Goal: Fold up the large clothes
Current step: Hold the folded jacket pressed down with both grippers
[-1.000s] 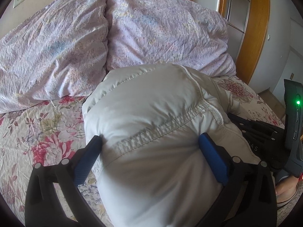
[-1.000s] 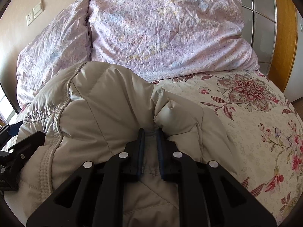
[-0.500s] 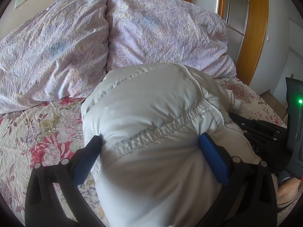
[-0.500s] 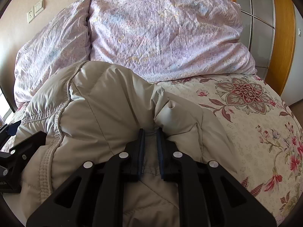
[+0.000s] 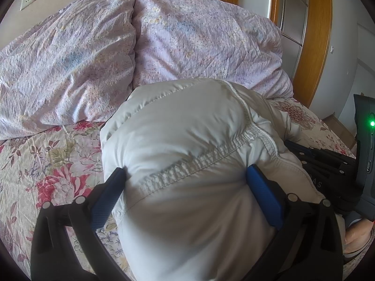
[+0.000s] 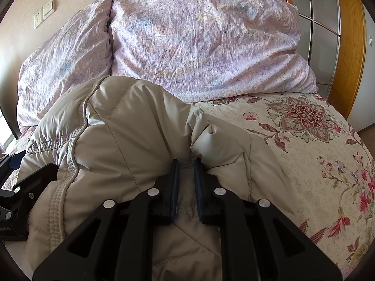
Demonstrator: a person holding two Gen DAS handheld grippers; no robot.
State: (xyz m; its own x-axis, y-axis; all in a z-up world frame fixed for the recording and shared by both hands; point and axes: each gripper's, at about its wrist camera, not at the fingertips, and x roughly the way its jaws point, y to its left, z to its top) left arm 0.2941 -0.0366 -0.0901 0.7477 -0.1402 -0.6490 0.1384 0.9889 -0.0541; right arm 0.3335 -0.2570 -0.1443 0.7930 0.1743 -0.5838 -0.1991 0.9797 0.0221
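Puffy down jacket (image 5: 187,164), pale grey-beige and quilted, was bunched into a thick bundle above the flowered bedspread (image 5: 46,164), just in front of the two lilac pillows (image 5: 164,46) at the head of the bed. Both grippers had it. The left gripper (image 5: 185,175) straddled a fat fold, its jaws set wide and the blue pads (image 5: 262,192) pressed into the padding on either side, with a stitched seam (image 5: 199,161) running between them. The right gripper (image 6: 186,182) was nearly closed, its jaws pinching a thin ridge of the jacket's fabric at a crease.

Judging by this, the step in hand was a carry or fold-over: the garment seemed gathered and lifted at two points, with its bulk swelling forward over the jaws, not yet laid flat. How much of it hung below could not be told from these views.

The next move would probably call for bringing both grips forward and down together, so the held edge lands squarely on the rest of the jacket or on the bedspread. The padding is springy and slippery, so the wide left hold could slide; the release should wait until the fold rests under its own weight.
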